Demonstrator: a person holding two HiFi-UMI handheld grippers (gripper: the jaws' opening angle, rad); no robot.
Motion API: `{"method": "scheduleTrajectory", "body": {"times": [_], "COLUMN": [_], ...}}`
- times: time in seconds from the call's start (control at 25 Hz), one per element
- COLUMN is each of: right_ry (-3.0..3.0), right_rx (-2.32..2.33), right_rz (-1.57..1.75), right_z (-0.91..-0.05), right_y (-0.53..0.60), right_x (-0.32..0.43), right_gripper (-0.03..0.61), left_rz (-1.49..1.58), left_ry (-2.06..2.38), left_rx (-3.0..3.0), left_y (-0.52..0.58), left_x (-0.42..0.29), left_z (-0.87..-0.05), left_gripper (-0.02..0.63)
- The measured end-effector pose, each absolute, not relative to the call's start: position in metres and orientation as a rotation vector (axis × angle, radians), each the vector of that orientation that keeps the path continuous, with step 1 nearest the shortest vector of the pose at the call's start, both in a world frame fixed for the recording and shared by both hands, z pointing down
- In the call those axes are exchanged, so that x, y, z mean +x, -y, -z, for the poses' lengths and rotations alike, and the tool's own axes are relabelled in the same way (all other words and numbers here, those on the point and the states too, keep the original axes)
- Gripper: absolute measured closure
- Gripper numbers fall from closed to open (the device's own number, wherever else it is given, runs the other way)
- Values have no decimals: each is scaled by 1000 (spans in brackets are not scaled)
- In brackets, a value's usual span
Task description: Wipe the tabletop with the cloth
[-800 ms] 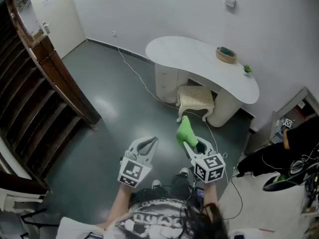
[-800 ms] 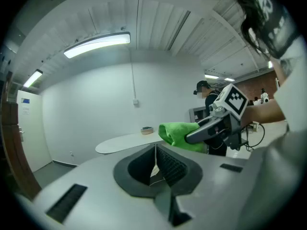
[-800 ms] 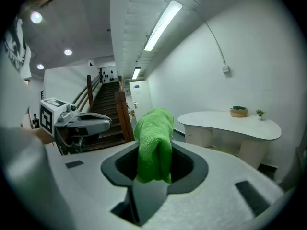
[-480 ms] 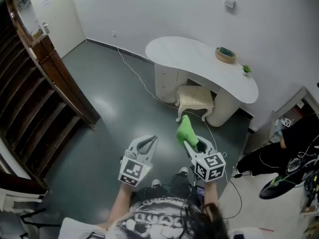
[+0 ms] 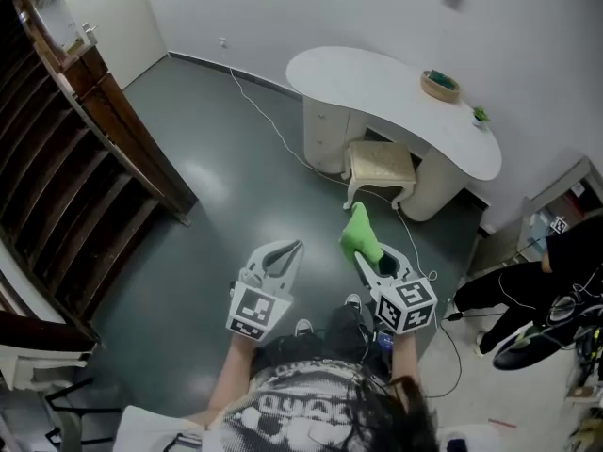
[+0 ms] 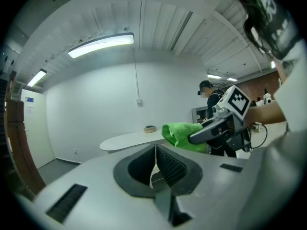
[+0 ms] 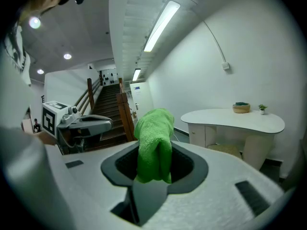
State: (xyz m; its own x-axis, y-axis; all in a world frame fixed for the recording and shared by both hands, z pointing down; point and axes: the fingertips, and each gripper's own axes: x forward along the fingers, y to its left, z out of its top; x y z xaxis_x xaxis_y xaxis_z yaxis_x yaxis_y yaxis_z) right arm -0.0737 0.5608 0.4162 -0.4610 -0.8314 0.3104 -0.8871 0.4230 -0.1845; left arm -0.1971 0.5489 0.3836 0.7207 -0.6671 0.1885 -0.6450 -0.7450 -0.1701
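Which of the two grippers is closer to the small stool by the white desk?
Right. The right gripper, shut on the green cloth, is held short of the stool, pointing toward it; the left gripper is beside it, farther off to the left.

Indoor room, part home, part office; exact kind unclear. White curved desk [image 5: 377, 78] against white wall, cushioned stool [image 5: 382, 166] at its front edge, basket [image 5: 440, 84] and small plant [image 5: 480, 115] near desk's right end. Dark wooden staircase [image 5: 57, 186] left, white door [image 5: 104, 8] beyond. Grey floor [image 5: 207, 224] with loose cable [image 5: 264, 121]. Strip light [image 6: 100, 44] on panelled ceiling.
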Motion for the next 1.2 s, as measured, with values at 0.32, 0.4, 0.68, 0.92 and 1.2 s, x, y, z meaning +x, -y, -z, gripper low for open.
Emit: {"method": "scheduleTrajectory", "body": {"times": [0.32,0.4,0.68,0.92,1.2], "right_ry": [2502,2511,2562,2575,2579], "right_rx": [1499,1489,1476,1401,1338], "right_rz": [-532,-552,-615,-595,-580], "right_z": [-430,-433,-442,-434,-437], "right_y": [-535,-524,-445,-354,-266], "right_x": [-71,-68,-44,-15,19], "right_gripper": [439,439,439,439,439], "left_rz": [401,419,460,446,484], "left_ry": [-1101,-1106,-1134,-1226,-1282], "left_rx": [-2838,-2840,-2823,-2786,-2772], "left_y": [-523,-511,-440,-351,-264], "left_x": [-195,-192,-172,-147,-112], "left_z": [-395,-399,-409,-393,-394], "left_gripper": [604,604,604,604,604]}}
